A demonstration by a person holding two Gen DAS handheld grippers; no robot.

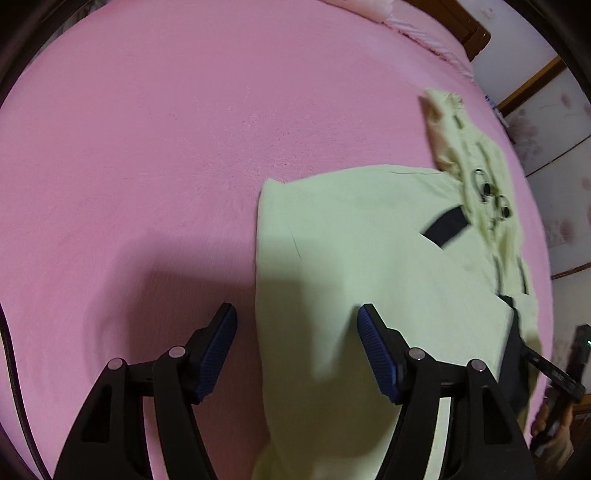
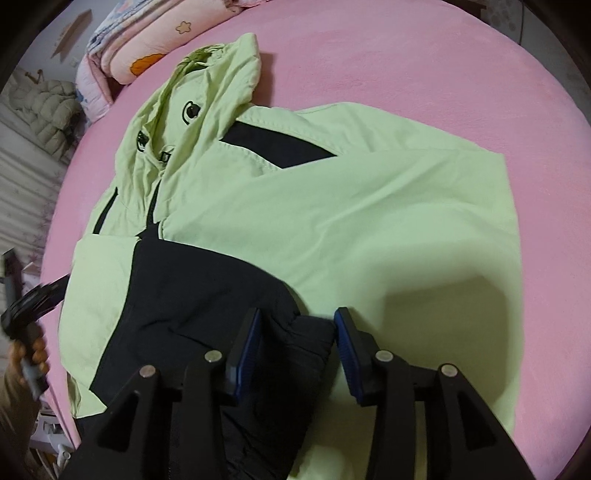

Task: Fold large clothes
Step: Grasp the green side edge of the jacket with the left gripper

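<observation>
A light green hooded jacket with black panels [image 2: 332,206] lies partly folded on the pink bed; its hood [image 2: 199,96] points toward the pillows. It also shows in the left wrist view [image 1: 369,258]. My left gripper [image 1: 297,328] is open and empty, hovering over the jacket's left edge. My right gripper [image 2: 297,328] is open above the jacket, with the cuff of the black sleeve [image 2: 306,336] lying between its jaws, not clamped. The other gripper shows at the edge of each view [image 2: 29,306].
The pink bed sheet [image 1: 147,147] extends widely to the left of the jacket. Folded quilts and pillows [image 2: 140,48] lie at the head of the bed. A wooden headboard [image 1: 476,33] and wall stand beyond. The bed's edge [image 2: 62,229] runs along the left.
</observation>
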